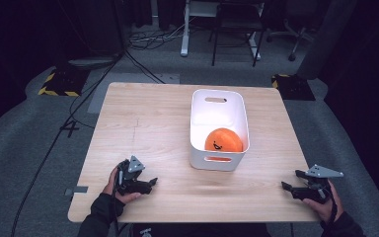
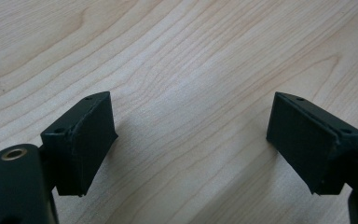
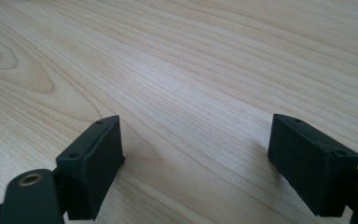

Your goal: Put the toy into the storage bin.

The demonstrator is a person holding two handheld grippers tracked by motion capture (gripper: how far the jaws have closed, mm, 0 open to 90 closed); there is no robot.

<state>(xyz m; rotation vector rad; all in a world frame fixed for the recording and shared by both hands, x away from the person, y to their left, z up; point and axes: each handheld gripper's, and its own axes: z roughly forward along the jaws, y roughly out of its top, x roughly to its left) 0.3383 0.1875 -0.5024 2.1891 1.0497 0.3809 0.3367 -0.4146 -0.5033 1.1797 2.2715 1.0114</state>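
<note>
Two grippers rest at our near table [image 1: 143, 108] edge, jaws apart and empty, with the orange ball [image 1: 223, 140] inside the white bin [image 1: 197, 123] between and beyond them, the left gripper [image 1: 145, 185] looking slightly nearer to it than the right gripper [image 1: 292, 189].

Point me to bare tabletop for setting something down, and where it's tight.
Free: the table's whole left half, from the white bin to the left edge, and the front strip between the left gripper and right gripper. Narrower: the strip right of the bin. Crowded: inside the bin, where the orange ball sits.
</note>
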